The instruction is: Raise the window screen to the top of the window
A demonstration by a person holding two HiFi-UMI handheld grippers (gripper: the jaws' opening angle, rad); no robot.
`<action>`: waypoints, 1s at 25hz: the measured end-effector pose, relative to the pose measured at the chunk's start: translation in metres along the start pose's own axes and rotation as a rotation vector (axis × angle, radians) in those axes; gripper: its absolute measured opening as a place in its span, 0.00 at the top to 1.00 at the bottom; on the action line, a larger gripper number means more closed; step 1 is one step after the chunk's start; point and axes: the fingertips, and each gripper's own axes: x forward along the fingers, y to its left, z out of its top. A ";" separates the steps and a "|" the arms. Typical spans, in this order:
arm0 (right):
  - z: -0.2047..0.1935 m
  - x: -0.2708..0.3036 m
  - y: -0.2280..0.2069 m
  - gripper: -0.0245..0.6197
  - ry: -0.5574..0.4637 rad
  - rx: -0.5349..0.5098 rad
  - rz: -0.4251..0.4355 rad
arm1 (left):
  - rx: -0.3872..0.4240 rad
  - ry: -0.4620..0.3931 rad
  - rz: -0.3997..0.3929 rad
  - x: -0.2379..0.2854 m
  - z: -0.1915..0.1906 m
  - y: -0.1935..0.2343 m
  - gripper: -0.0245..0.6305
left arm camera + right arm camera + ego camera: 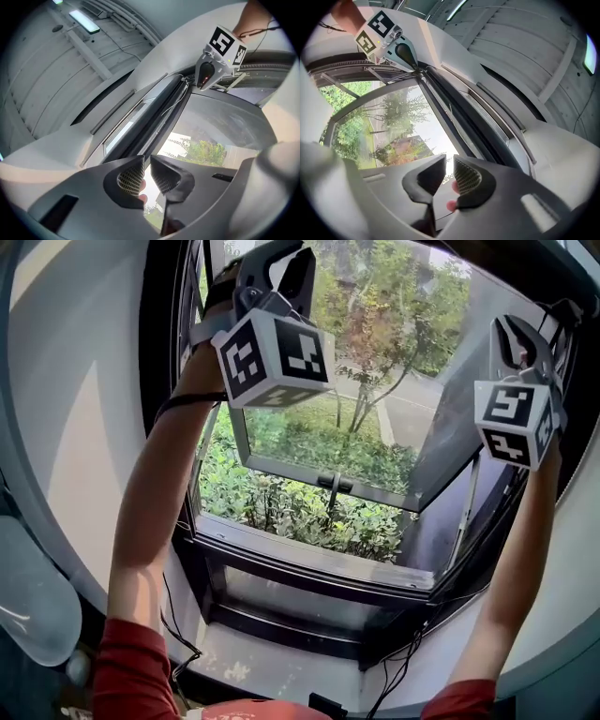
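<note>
Window screen (159, 117), long axis horizontal, overhead

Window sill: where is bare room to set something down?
The white sill below the black window frame looks bare between the cables at its ends. Up top, the left gripper and right gripper crowd the corners.

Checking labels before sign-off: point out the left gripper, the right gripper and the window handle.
left gripper (147, 159), left gripper view, the gap between its fingers.
right gripper (449, 158), right gripper view, the gap between its fingers.
window handle (335, 484), head view, the dark crossbar at its top.
</note>
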 end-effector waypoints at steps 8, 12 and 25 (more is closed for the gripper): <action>-0.004 -0.045 0.036 0.87 -0.050 0.129 0.029 | -0.168 0.063 -0.080 -0.050 -0.039 -0.050 0.90; -0.010 -0.077 0.058 0.87 -0.066 0.239 0.034 | -0.274 0.072 -0.093 -0.082 -0.054 -0.071 0.90; -0.044 -0.208 0.165 0.90 -0.082 0.677 0.134 | -0.550 0.224 -0.191 -0.210 -0.084 -0.143 0.90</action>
